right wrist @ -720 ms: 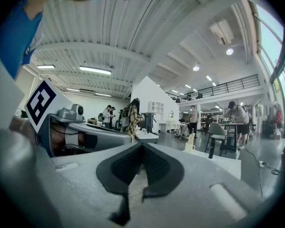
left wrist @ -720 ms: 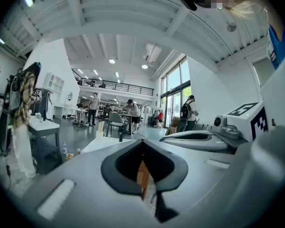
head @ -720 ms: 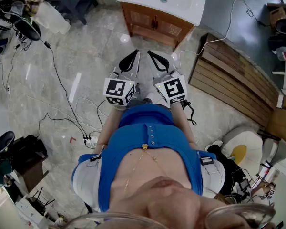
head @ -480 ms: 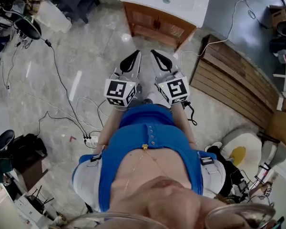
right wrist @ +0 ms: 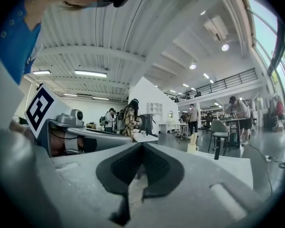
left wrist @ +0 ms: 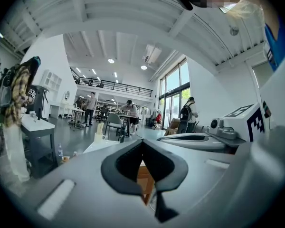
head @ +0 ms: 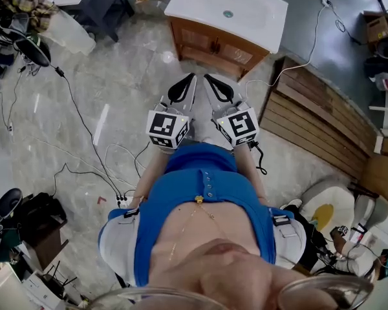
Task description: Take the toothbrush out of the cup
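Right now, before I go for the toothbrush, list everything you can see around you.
vanity: one, white top on wood cabinet, straight ahead
cup: one, cream, on the vanity top, pale sticks in it
faucet: one, black, beside the cup
slatted wood panel: one, brown, floor right of the vanity
cables: several, black and white, floor at left
power strip: one, white, floor at left
people: several, far back
left tongs: one, grey with black pads, shut, empty
right tongs: one, grey with black pads, shut, empty
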### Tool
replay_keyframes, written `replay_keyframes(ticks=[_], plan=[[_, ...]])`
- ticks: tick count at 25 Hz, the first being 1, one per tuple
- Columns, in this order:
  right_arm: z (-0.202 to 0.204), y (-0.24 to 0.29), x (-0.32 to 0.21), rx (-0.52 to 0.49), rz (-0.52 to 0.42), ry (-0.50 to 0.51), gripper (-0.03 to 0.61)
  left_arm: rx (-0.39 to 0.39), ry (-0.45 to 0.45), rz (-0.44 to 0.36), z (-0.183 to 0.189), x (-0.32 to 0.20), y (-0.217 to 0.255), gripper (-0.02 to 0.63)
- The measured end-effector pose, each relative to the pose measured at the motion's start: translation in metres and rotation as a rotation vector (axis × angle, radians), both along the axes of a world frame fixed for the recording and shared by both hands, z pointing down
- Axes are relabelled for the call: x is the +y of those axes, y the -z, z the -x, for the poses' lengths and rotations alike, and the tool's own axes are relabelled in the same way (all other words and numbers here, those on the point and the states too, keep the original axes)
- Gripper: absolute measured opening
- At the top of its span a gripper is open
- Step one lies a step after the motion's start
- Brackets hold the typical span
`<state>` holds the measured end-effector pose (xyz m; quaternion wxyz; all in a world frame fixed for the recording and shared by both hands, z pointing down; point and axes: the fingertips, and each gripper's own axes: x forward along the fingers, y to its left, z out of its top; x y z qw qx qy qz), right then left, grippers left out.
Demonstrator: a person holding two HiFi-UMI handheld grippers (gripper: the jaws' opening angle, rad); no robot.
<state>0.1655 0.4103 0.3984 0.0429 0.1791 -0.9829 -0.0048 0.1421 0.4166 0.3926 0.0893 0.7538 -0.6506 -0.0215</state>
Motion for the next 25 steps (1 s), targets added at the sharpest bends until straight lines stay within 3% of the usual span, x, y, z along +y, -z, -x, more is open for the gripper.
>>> replay_keyframes(ticks=[8,16,25], plan=[[0.050,0.003,-0.051,-0.023,-0.005,0.002,0.002,-0.001,-0.043,-0.010,0.046,-0.052,0.001,0.002],[0.107,0.002,-0.078,-0.037,0.004,-0.008,0.002,-0.008,-0.060,0.006,0.101,-0.074,-0.001,0.002],[0.138,0.004,-0.099,-0.044,0.024,-0.042,0.002,-0.004,-0.068,0.003,0.136,-0.093,0.004,0.002]])
